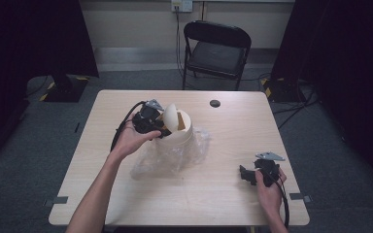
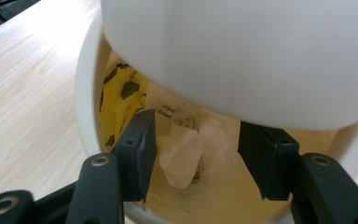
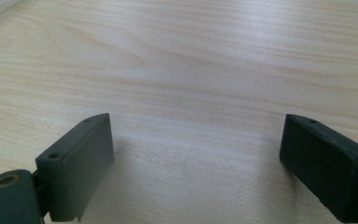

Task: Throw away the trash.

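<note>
So there's a small cream-white bin (image 1: 179, 130) sitting a bit left of the middle of the light wood worktop (image 1: 223, 194), round body, with a domed swing lid (image 1: 170, 116) tipped up on edge at its mouth. A crumpled clear bag (image 1: 160, 162) is spread on the worktop in front of the bin and around its base, touching it. The left tongs (image 1: 161, 130) are right at the bin's left rim, held by the left hand (image 1: 128, 138). In the left gripper view the tongs (image 2: 196, 154) are spread and poke into the bin's mouth just under the smooth white lid (image 2: 242, 56), with the bin's (image 2: 86, 93) wall curving down the left. Inside the bin is yellow stuff with black print (image 2: 121, 93) and a scrunched bit of clear film (image 2: 184, 154) lying between the two jaws; I can't tell if either jaw actually touches it. The right tongs (image 1: 245, 175) are well apart from the bin, low over the right front part of the worktop, in the right hand (image 1: 268, 187), with the grey plate on top. In the right gripper view the right tongs (image 3: 196, 158) are spread wide with just bare wood grain (image 3: 191, 70) between them, pinching nothing. Behind the worktop there's a black folding chair (image 1: 217, 48) on grey carpet.
</note>
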{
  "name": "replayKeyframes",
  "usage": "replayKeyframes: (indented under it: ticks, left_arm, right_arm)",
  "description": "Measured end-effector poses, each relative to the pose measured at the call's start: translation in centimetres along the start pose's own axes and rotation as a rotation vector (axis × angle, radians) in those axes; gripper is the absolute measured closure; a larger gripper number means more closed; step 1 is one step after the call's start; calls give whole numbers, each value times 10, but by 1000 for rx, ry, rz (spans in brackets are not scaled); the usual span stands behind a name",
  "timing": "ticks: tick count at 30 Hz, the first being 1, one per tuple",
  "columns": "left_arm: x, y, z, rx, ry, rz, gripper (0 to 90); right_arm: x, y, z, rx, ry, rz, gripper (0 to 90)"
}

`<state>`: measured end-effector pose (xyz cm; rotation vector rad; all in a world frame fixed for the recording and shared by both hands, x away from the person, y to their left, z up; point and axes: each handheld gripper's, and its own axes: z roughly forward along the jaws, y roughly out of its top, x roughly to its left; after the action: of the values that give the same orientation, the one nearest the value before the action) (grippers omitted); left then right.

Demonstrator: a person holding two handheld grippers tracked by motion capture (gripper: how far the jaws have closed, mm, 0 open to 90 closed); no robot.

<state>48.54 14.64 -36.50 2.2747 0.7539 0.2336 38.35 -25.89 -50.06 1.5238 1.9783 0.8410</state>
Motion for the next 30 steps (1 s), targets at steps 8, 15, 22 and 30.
replayKeyframes:
  ticks: [8,15,22,30]
  left_arm:
    - [1,-7,-10,-54,-20,-51,511]
    - [0,-14,-23,-112,-53,-54,435]
    - [2,-23,-37,-183,-63,-64,436]
    - [6,-35,-46,-224,-10,-87,296]
  right_arm:
    - [0,0,0,0,-1,1,90]
    - [0,0,0,1,0,0,89]
    - [0,0,0,1,0,0,89]
    - [0,0,0,0,-1,0,89]
